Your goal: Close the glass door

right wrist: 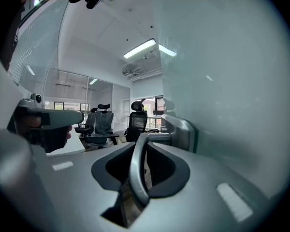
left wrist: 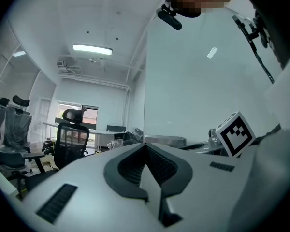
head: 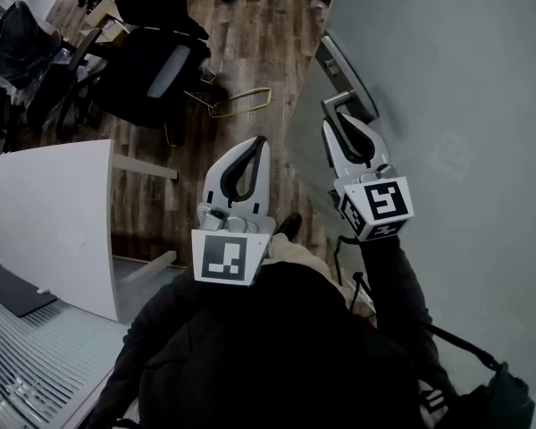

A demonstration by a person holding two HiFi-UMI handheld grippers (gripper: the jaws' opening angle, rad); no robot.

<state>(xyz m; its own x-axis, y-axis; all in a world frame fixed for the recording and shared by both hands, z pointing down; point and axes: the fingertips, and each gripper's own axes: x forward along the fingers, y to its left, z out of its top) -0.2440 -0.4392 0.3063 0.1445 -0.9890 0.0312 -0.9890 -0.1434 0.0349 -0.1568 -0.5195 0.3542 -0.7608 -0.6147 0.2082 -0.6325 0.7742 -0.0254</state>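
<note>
Left to right: a white desk is standing on the wood floor. The left gripper is hovering with its jaws pressed together on nothing. The right gripper is clamping the lever door handle of the glass door, which is filling the right side.

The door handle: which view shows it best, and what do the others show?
The right gripper view: the door handle runs close-up between the closed jaws of the right gripper. The head view shows it from above, partly covered. The left gripper view does not show it clearly.
</note>
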